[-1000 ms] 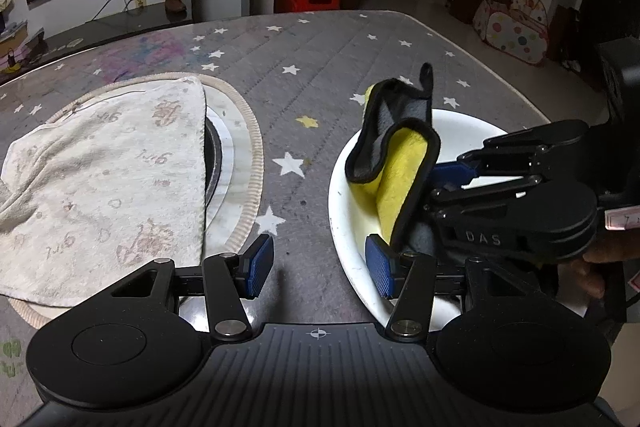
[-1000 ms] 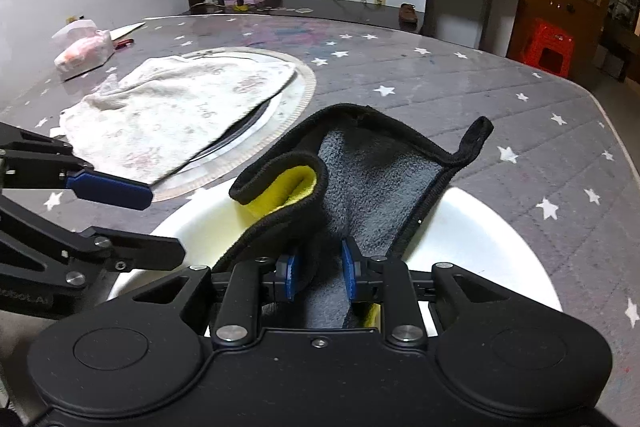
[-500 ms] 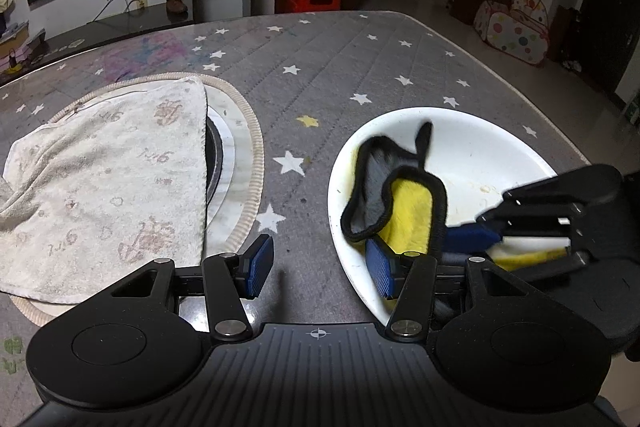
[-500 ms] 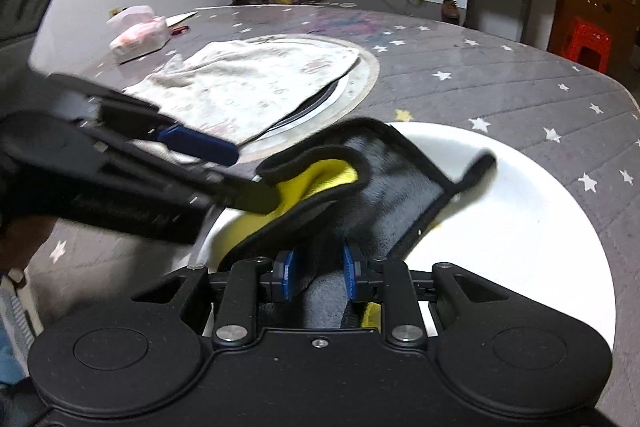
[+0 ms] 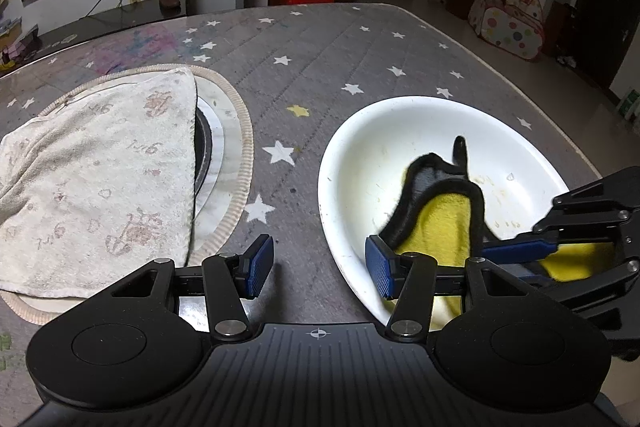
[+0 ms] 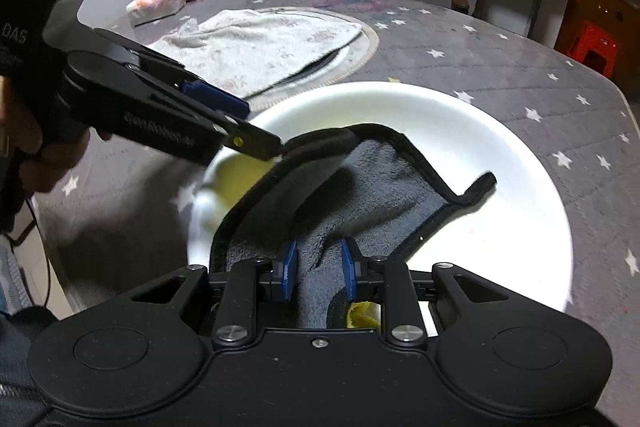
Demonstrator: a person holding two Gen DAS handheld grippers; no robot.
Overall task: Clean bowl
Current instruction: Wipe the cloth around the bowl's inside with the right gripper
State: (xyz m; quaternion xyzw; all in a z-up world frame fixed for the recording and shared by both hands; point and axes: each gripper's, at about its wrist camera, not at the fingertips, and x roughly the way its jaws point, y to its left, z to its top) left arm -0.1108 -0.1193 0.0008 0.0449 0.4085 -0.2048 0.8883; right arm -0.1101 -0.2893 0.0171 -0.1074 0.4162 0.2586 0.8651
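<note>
Since the earlier frames the right gripper [image 6: 318, 269] has carried the cleaning cloth [image 5: 436, 223] down from above the rim and across the inside of the bowl [image 5: 400, 131], so the cloth now lies spread low over the bowl's near side instead of standing up folded. Covering most of both views is the grey star-patterned table cover [image 5: 312, 67], with a round mat [image 5: 240, 147] on its left part and a pale printed towel [image 5: 100, 167] draped over that mat. To the right of the mat sits the white bowl, shallow and wide, with faint yellowish smears on its inner surface. Inside it lies the cloth, yellow on one face and dark grey on the other, edged in black, its small loop sticking up. Pinched on a fold of the cloth are the right gripper's blue pads [image 6: 289, 269]. Its counterpart, the left gripper [image 5: 318, 271], straddles the bowl's near-left rim with its jaws apart; whether they press the rim cannot be told.
</note>
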